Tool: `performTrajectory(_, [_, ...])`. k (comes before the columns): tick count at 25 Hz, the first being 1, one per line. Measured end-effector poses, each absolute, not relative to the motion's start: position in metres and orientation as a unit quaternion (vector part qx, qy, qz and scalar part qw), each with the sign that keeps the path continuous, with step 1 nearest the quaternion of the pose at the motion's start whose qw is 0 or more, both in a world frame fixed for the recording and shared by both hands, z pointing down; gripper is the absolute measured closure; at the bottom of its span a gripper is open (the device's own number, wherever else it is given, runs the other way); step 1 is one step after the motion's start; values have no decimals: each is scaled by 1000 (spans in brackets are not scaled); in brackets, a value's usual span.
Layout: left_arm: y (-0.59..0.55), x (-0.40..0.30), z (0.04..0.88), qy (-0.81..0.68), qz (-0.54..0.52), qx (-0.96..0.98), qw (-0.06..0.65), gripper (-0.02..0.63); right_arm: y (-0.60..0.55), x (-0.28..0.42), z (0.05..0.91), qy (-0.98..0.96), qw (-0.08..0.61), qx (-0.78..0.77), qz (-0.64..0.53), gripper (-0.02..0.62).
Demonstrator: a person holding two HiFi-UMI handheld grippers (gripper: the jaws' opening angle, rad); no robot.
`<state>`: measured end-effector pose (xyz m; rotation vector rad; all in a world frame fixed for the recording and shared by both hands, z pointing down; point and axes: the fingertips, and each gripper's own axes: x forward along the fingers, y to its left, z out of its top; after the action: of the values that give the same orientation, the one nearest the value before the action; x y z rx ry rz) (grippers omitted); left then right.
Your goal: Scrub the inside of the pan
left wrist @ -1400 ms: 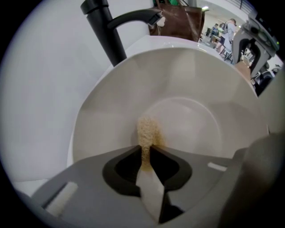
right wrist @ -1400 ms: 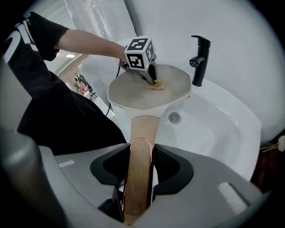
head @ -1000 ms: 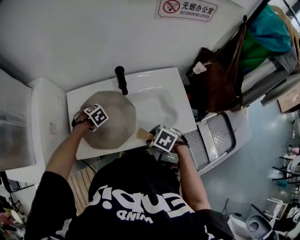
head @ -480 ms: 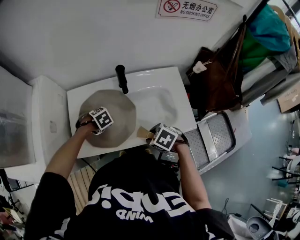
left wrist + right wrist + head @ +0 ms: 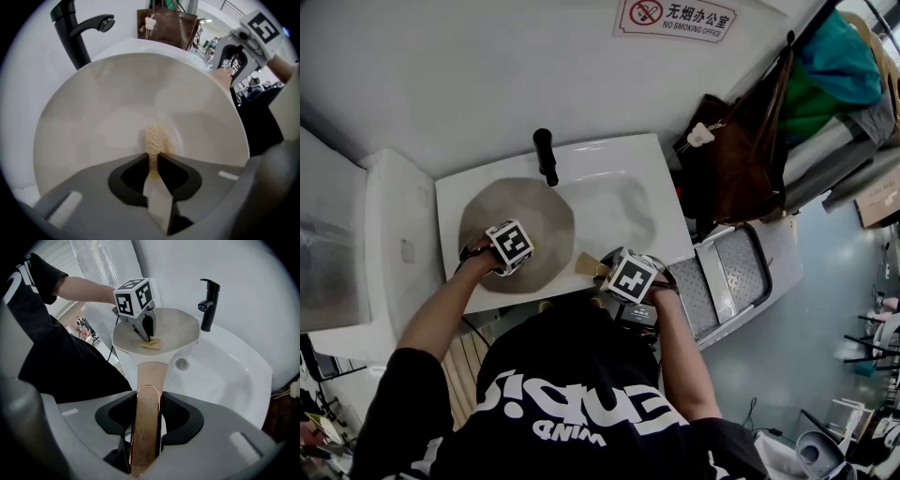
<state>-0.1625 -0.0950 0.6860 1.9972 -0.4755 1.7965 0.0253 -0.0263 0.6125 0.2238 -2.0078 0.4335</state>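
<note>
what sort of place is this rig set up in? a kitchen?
Probably an office wash corner, not a kitchen: a white basin with a black tap, and a sign above reading "No smoking office".

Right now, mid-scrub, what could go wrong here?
The right gripper holds the pan by its handle end, so scrubbing pressure might twist it loose. The left gripper pinches the small scrub pad at its tips; it may slip out. The pan's rim is near the faucet and could knock it.
</note>
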Motion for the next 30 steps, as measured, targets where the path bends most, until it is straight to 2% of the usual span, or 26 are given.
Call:
performTrajectory(4, [-87,-157,685,-157,636,724,215,548,-25,25,613,-834,513,92,182,431])
performTrajectory(10, [-99,-130,661,-206,541,784,223,548,-26,28,614,-834,515,94,177,431])
performTrajectory(18, [-107,-118,631,-257,466,822,205,548,-24,31,629,-832,514,96,186,431])
performTrajectory(30, [-103,-109,621,-275,435,833,202,548,-24,45,663,-819,534,100,185,431])
